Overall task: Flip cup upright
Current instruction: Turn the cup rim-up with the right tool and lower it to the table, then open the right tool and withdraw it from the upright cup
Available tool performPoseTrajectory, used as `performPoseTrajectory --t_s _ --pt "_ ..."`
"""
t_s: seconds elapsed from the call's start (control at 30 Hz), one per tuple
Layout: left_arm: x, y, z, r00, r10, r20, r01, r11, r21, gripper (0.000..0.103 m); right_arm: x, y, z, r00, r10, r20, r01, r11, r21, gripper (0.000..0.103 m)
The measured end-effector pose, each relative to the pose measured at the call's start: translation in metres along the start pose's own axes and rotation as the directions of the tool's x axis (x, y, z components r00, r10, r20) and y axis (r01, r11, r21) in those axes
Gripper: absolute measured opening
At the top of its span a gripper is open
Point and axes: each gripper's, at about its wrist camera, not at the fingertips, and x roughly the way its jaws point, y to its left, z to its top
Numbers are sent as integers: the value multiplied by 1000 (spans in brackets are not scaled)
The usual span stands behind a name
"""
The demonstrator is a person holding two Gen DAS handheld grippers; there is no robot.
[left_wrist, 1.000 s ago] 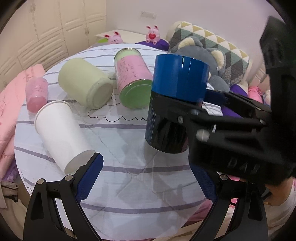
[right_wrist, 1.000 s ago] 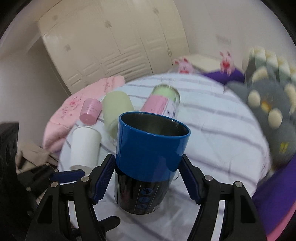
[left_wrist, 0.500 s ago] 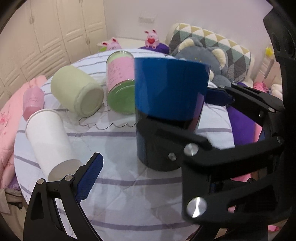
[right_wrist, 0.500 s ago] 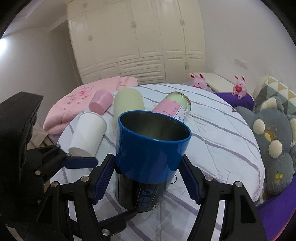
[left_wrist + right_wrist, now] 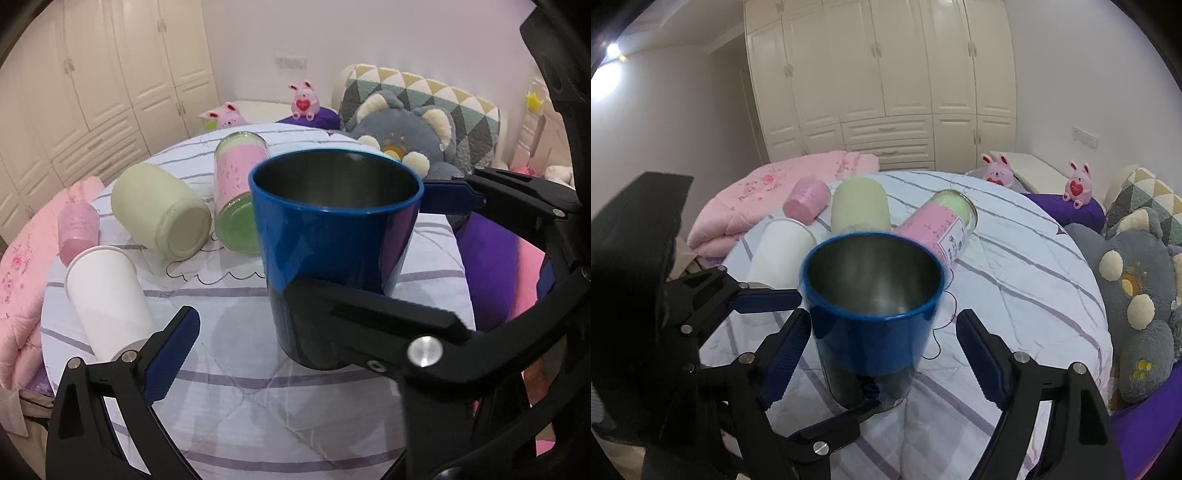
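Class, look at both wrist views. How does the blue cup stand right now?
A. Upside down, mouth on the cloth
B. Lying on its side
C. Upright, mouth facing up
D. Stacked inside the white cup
C: the blue cup stands on its base with its open mouth and metal inside facing up.

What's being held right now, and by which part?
Nothing gripped: the right gripper straddles the upright blue cup's body, one finger clear of it; left gripper open.
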Motion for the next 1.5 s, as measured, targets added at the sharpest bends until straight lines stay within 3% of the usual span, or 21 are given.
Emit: performPoseTrajectory --t_s 0.47,0.63,0.9,1.2,1.5 --pt "-31 6 0 996 31 86 -29 999 -29 103 -24 14 9 1000 -25 -6 25 999 -36 82" --pt "-51 12 6 991 46 125 -40 998 -54 103 -36 15 21 999 -28 -42 27 1000 -13 82" --pt "-77 25 15 979 69 189 -53 995 -90 103 -52 19 40 997 -62 -44 63 998 3 82" --pt "-97 35 23 967 87 238 -61 991 -115 103 -66 19 56 999 -41 -31 43 996 72 82" --pt "-114 52 26 960 142 242 -105 981 -161 103 -85 17 72 992 -122 6 121 986 115 82"
